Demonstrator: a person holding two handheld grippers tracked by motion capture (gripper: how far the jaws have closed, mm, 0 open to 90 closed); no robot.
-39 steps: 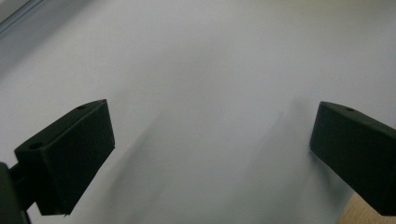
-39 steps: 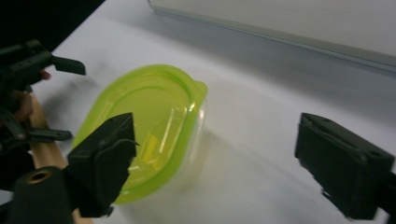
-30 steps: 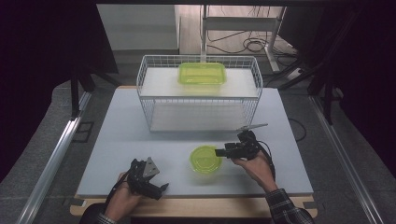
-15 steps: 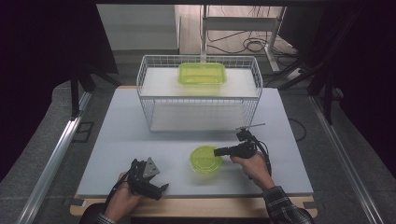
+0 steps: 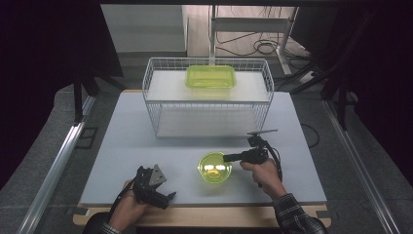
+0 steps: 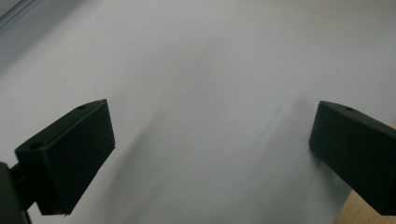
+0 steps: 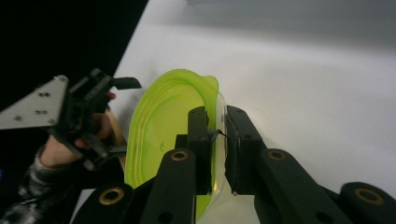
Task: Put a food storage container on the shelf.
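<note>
White table lies under us. Our right gripper reaches level from the right, and its jaws have just been closing to pinch the bowl rim. Our left gripper rests near the front edge, jaws wide apart and holding nothing.

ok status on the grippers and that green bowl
Right gripper just closed on green bowl rim. Left gripper open, idle over table. Wire basket beyond, nothing blocking.
</note>
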